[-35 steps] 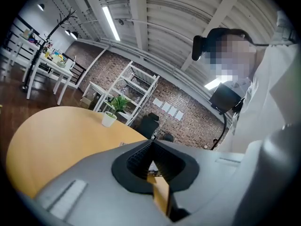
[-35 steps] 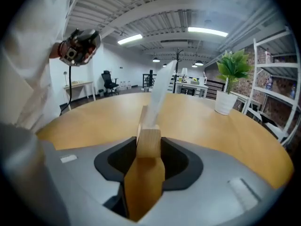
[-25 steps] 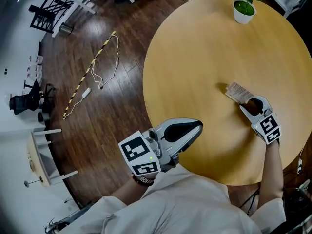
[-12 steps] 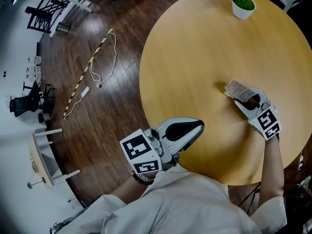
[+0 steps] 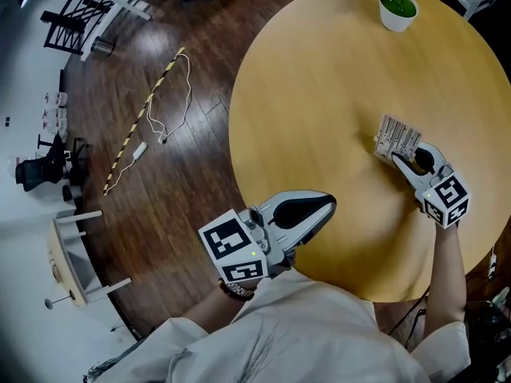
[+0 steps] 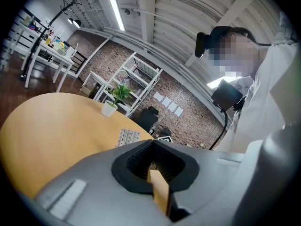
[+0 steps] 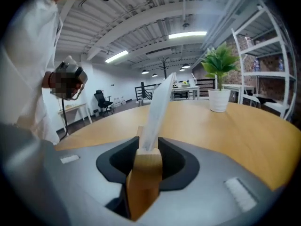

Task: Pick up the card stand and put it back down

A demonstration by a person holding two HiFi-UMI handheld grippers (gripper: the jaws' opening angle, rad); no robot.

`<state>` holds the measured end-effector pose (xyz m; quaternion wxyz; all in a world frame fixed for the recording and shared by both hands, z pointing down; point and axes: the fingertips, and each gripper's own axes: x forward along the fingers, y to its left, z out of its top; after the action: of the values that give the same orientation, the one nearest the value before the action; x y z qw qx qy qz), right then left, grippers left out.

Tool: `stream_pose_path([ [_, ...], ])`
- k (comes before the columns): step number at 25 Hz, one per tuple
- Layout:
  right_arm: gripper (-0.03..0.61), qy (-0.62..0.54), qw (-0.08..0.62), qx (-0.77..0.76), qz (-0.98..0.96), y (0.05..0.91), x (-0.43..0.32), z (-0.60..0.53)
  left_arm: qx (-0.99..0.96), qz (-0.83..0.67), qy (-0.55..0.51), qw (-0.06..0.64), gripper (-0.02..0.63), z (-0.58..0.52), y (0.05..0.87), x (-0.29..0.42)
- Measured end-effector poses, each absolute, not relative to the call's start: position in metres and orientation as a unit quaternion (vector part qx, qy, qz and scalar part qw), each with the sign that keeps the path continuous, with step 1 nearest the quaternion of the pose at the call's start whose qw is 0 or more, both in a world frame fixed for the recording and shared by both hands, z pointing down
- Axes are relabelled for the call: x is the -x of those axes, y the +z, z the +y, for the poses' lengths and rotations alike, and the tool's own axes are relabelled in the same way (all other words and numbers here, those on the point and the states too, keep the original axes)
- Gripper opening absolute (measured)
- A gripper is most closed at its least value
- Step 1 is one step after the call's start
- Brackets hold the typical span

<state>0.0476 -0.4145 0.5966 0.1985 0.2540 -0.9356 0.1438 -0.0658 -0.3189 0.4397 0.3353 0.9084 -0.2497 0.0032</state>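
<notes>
Stand clamped in the right gripper — left gripper idle.
The right jaws are closed on the wooden base, which lies lengthwise along the fingers, with the card rising tilted out of them. Whether the base clears the table I cannot tell. The left jaws are shut on nothing at the near table edge (well apart from the stand) — setting down looks like the right's job.
</notes>
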Motion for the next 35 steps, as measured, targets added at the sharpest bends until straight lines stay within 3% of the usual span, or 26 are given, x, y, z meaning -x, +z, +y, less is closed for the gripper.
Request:
stream_pose_path([
  [10, 0.132, 0.323, 0.032, -0.307, -0.895, 0.550, -0.081, -0.408, -0.911, -0.252, 0.005, 0.326, -0.014, -0.310, 0.424, 0.060],
  [17, 0.132, 0.279, -0.047, -0.288, -0.915, 0.444, -0.088, -0.351, -0.922, -0.258, -0.006, 0.287, -0.014, -0.277, 0.390, 0.056],
  [26, 0.132, 0.214, -0.144, -0.264, -0.929, 0.270, -0.128, -0.153, -0.929, -0.288, -0.036, 0.229, -0.014, -0.118, 0.305, 0.026],
  [31, 0.133, 0.176, -0.158, -0.249, -0.939, 0.250, -0.121, 0.082, -0.924, -0.307, -0.056, 0.221, -0.014, 0.108, 0.317, 0.039],
  [35, 0.133, 0.205, -0.177, -0.234, -0.934, 0.258, -0.123, 0.079, -0.907, -0.325, -0.062, 0.262, -0.014, 0.098, 0.343, 0.042],
])
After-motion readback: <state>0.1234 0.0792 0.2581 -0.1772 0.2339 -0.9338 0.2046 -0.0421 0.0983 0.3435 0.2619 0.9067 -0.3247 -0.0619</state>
